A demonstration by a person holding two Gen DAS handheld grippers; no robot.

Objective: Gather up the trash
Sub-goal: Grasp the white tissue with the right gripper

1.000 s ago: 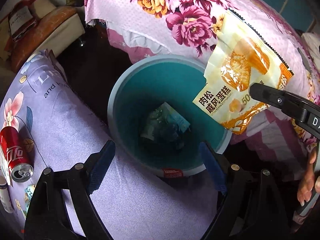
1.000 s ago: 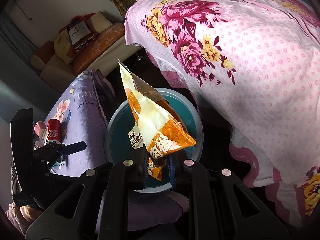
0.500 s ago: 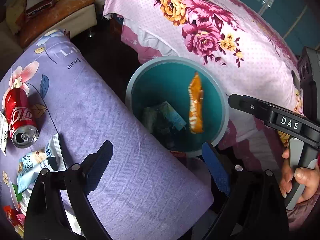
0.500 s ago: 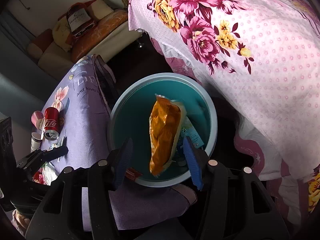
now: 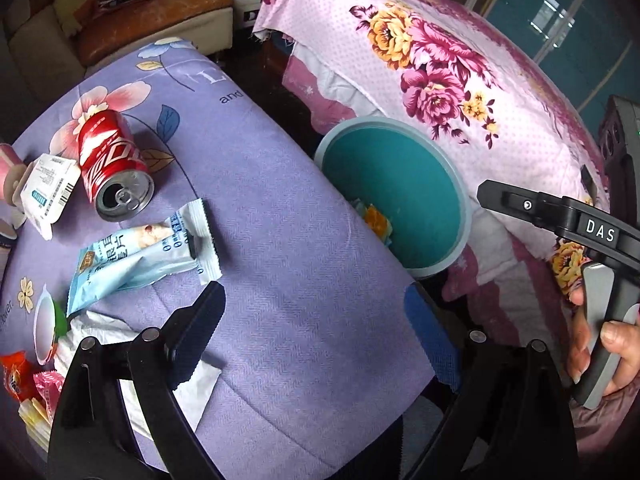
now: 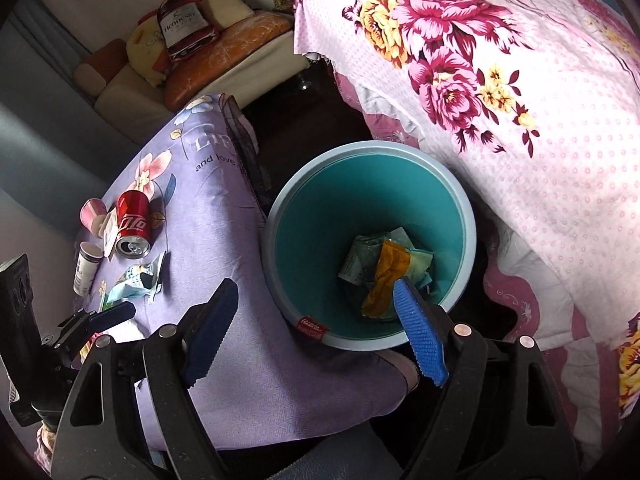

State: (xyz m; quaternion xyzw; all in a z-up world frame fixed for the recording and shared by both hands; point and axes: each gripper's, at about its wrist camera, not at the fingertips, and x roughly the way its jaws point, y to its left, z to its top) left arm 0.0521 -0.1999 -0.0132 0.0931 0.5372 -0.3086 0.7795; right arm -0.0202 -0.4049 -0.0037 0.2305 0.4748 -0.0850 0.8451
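Purple-clothed table [image 5: 280,208] with can [image 5: 112,168], wrappers [image 5: 140,256]

One red can [image 5: 113,168], one teal bin [image 6: 372,240], one pale-blue snack wrapper [image 5: 140,256], two tools.

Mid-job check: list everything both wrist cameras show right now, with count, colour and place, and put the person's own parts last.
Bin: one, teal inside, pale rim, on the floor between purple cloth and pink quilt.
Orange snack bag: one, lying in the bin on other wrappers.
Cola can: one, red, on its side on the purple cloth.
Light blue wrapper: one, beside the can's open end.
White label packet: one, left of the can.
White tissue: one, crumpled, near the left gripper.
Small wrappers: several, red, pink and yellow, at the cloth's edge.
Pink floral quilt: one, right of the bin.
Left gripper: black, jaws open and empty.
Right gripper: black, jaws opening, empty, above the bin.
Hand: one, holding the right gripper's handle.
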